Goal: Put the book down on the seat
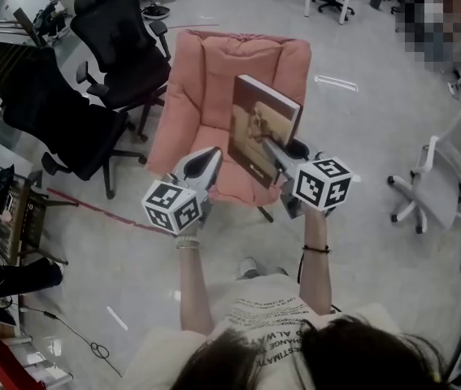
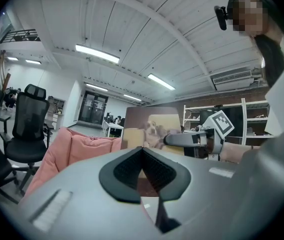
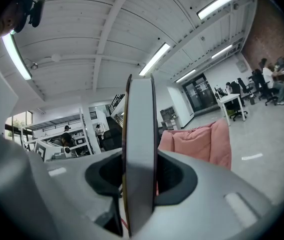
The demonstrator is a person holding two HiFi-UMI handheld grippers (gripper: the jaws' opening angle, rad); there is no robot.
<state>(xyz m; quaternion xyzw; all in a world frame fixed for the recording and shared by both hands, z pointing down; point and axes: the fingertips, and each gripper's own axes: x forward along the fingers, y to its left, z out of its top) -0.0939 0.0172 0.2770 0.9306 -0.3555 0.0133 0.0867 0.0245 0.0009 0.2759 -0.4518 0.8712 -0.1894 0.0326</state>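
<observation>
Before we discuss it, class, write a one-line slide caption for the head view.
Right gripper holds a book upright near the pink seat; left gripper beside it, empty.

I'm seeing a pale printed T-shirt (image 1: 275, 325), a dark wristband (image 1: 315, 249), and a grey left claw (image 1: 208, 159) and right claw (image 1: 269, 147) bearing black-and-white marker cubes (image 1: 324, 184).

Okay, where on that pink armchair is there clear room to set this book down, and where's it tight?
On the pink cushioned armchair, the seat is bare between the padded arms and backrest, though the brown hardcover book in the right gripper's jaws hides its right part. The grey floor to the right is open. The left side is crowded by black office chairs.
</observation>
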